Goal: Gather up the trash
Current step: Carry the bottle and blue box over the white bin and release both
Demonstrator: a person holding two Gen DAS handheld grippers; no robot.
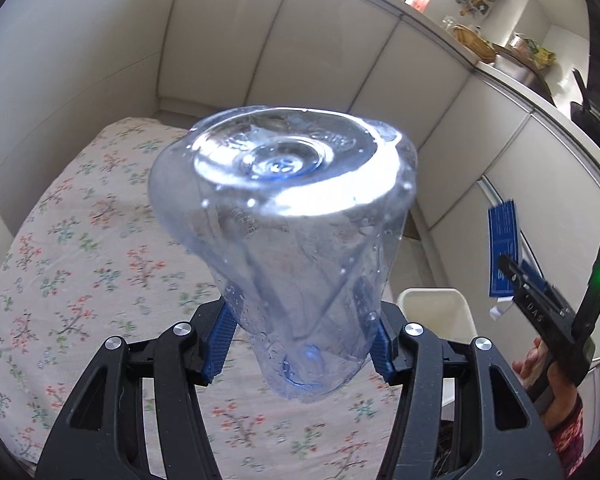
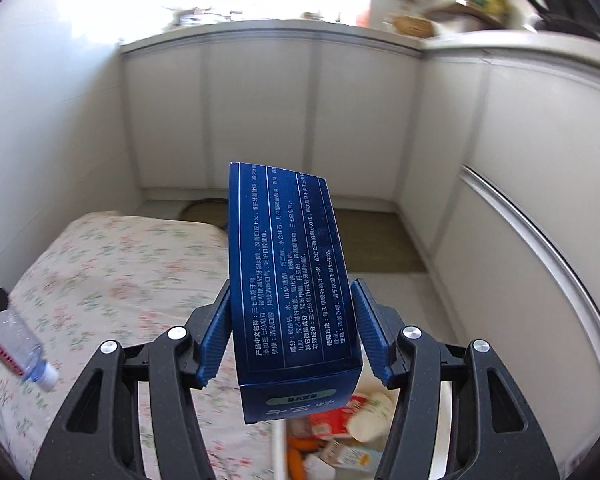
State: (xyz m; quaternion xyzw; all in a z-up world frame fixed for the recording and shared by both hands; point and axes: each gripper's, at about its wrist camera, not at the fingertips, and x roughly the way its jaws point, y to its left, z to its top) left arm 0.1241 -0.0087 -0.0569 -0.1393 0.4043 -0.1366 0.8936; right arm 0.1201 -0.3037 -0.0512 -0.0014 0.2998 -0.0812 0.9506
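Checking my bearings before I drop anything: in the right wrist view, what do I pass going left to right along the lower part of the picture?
Clear plastic bottle at the left edge, over the floral cloth → blue carton clamped in the right gripper → trash pile under the carton's near end → white sliding door.

Dark-blue box (image 2: pixel 290 280), floral tablecloth (image 2: pixel 112 264)
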